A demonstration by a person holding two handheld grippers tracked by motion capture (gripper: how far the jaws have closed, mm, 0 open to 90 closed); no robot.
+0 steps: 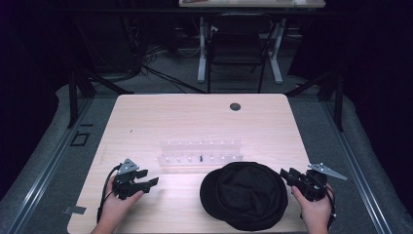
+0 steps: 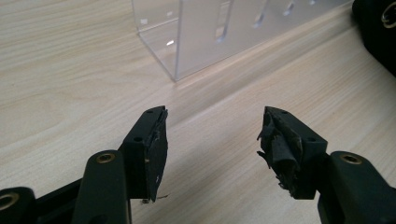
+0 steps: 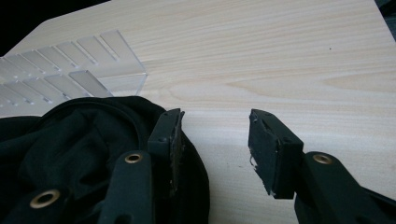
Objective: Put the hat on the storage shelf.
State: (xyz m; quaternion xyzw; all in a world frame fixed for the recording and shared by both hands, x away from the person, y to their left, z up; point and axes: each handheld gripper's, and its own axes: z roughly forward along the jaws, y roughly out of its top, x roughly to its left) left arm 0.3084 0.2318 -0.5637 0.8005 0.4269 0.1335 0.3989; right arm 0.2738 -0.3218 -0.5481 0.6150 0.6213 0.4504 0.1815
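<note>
Table [image 1: 146, 117]: pale wood grain. Cap [image 1: 246, 195]: black, plain. Slotted rack [image 1: 199, 151]: clear, probably acrylic. Left gripper [image 1: 152, 178] and right gripper [image 1: 284, 174]: black, each with a grey plate.
</note>
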